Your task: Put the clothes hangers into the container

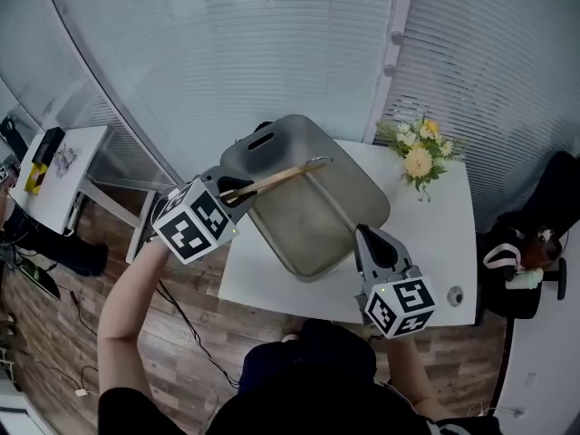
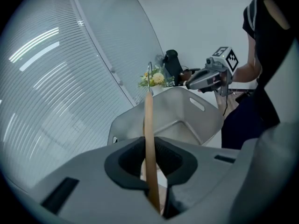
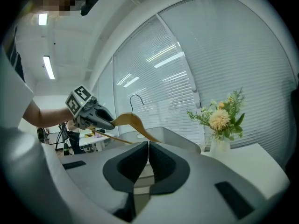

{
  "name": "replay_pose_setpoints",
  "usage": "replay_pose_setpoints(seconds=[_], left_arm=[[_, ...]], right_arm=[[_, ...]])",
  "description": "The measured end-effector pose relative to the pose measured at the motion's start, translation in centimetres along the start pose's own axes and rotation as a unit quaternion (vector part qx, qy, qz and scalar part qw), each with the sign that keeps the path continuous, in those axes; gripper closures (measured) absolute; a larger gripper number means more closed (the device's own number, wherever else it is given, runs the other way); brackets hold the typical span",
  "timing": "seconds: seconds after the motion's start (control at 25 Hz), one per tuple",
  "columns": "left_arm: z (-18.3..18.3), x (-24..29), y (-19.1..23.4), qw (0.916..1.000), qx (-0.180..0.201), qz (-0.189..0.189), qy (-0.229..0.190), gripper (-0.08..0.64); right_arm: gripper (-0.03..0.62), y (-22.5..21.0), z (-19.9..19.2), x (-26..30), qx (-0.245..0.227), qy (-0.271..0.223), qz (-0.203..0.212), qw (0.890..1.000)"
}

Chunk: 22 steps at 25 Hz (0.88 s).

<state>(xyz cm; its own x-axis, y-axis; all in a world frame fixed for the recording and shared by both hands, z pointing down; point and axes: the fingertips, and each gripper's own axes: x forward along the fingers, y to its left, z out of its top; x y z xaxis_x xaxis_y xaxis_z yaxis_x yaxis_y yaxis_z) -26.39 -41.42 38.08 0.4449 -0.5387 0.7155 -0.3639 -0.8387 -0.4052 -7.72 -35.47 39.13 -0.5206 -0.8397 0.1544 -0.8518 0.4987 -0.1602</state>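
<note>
A wooden clothes hanger (image 1: pixel 276 179) with a metal hook is clamped at one end in my left gripper (image 1: pixel 227 191), which is shut on it. It reaches out over the grey plastic container (image 1: pixel 358 188) on the white table (image 1: pixel 449 234). In the left gripper view the hanger (image 2: pixel 148 125) runs edge-on up from the jaws (image 2: pixel 150 158) toward the container (image 2: pixel 187 113). My right gripper (image 1: pixel 364 236) hovers by the container's near right rim. Its pads meet in the right gripper view (image 3: pixel 148 148) with nothing between them. That view also shows the hanger (image 3: pixel 133 122).
A vase of yellow and white flowers (image 1: pixel 419 157) stands at the table's far right corner. A small round object (image 1: pixel 455 294) lies near the front right edge. A side table (image 1: pixel 63 175) stands to the left, a dark chair (image 1: pixel 535 243) to the right.
</note>
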Motion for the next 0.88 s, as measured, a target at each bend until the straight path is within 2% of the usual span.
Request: replay_pose_setpoints(seconds=[0.28, 0.64, 0.88], left_arm=[[0.6, 3.5, -0.7, 0.9956, 0.08, -0.011, 0.048, 0.502], [0.0, 7.7, -2.4, 0.9769, 0.182, -0.029, 0.109, 0.502], [-0.2, 8.4, -2.4, 0.9724, 0.199, -0.027, 0.118, 0.502]], right_arm=[[0.561, -1.0, -0.3, 0.4, 0.01, 0.001, -0.005, 1.0], [0.561, -2.1, -0.5, 0.6, 0.021, -0.001, -0.014, 1.0], [0.561, -2.6, -1.0, 0.5, 0.029, 0.003, -0.02, 0.999]])
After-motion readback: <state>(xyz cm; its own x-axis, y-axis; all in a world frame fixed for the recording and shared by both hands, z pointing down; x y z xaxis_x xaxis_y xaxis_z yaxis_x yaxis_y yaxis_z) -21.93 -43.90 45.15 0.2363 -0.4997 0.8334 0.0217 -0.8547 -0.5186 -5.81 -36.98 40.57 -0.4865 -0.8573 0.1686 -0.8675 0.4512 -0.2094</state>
